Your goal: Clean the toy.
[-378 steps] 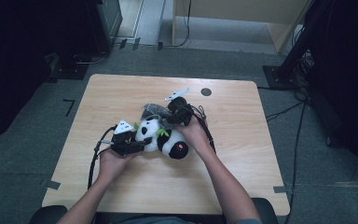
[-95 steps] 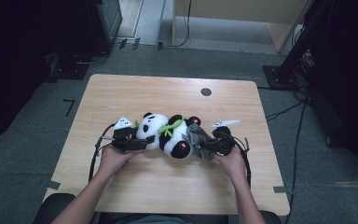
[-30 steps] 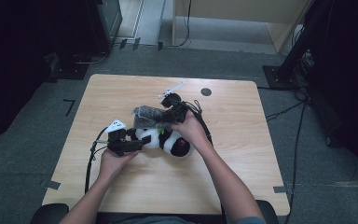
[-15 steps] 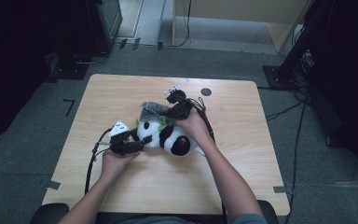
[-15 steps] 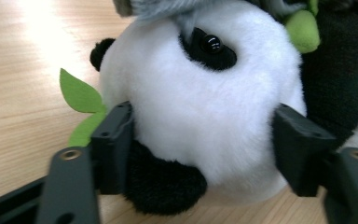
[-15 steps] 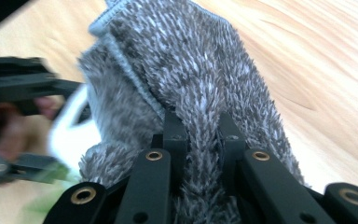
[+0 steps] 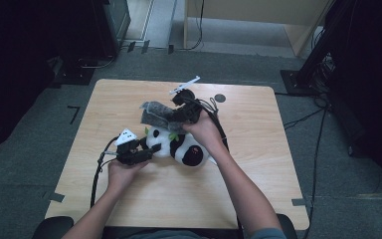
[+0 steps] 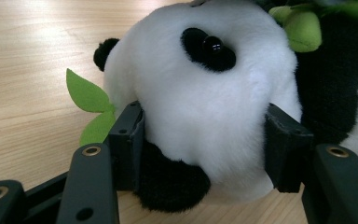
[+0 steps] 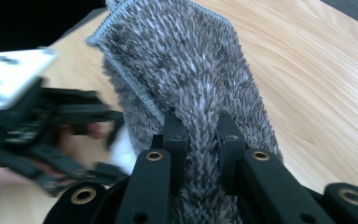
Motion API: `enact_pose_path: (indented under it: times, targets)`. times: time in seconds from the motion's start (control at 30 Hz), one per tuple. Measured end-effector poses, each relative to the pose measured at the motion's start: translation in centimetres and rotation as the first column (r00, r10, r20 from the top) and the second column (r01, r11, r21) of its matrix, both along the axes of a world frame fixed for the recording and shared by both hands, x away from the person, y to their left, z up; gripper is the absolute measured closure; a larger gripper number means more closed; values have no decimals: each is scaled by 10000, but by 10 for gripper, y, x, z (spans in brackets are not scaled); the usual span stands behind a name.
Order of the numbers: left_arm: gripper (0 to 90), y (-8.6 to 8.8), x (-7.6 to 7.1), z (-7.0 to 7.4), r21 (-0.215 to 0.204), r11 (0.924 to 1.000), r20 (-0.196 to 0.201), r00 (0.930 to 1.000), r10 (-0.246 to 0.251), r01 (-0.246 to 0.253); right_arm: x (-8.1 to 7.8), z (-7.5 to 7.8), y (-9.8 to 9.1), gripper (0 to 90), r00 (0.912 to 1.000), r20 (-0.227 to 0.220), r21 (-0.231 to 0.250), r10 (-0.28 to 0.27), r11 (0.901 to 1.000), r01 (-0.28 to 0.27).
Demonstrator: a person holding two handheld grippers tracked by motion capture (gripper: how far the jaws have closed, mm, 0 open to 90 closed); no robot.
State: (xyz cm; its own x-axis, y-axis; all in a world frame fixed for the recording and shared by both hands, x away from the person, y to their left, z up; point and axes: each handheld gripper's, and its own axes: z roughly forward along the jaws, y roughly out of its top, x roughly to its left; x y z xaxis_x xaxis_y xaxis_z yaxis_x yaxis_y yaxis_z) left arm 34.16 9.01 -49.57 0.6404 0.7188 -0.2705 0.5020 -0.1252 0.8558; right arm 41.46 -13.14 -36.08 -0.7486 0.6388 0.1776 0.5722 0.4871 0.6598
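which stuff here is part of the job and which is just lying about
In the job: panda plush, clamped at the head by the left gripper; grey fuzzy cloth, pinched in the right gripper.

Lying about: black round mark on the table; cables on the floor.

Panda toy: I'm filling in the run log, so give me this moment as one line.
left gripper: jaws just closing, pads pressing panda toy head | right gripper: shut on grey cloth, above panda | table: wood

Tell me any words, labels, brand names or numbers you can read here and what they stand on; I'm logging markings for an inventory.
None: no readable text on the plush panda, the grey cloth, the wooden table, or either tool.
A dark round mark on the table carries nothing legible.
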Motion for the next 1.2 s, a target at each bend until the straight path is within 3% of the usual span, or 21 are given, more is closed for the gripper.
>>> enact_pose_path:
  times: [0.07, 0.13, 0.3, 0.37, 0.57, 0.8, 1.07, 1.2]
  targets:
    - [412, 0, 0, 0, -19, 10000, -2, 10000, 29, -29, -8, 3, 13, 796, 9995, 6, 65, 329, 9994, -329]
    - [412, 0, 0, 1, 28, 10000, 29, 10000, 63, -63, -13, -1, 26, 796, 9971, -259, 23, 721, 9974, -721]
    - [411, -2, -3, 3, 137, 9996, 19, 9997, 252, -252, -12, -30, 52, 795, 9898, -1003, -676, 1015, 9918, -1085]
    - [409, -3, -3, 0, 236, 9992, 100, 9994, 330, -332, -11, -42, 56, 795, 9892, -930, -816, 1130, 9893, -1207]
    - [432, -6, -2, 2, 381, 9990, -154, 9996, 231, -225, -7, -43, 46, 795, 9898, -777, -732, 1190, 9895, -1247]
    - [448, -5, 0, 4, 406, 9991, -332, 9993, 165, -151, 3, -43, 33, 795, 9915, -835, -277, 1001, 9943, -1027]
    - [451, -4, 2, 4, 343, 9993, -399, 9991, 133, -119, 15, -42, 17, 793, 9967, -722, 36, 381, 9993, -379]
    - [451, -4, 2, 3, 373, 9993, -384, 9992, 94, -80, 23, -41, 4, 789, 9990, -283, -103, -350, 9993, 347]
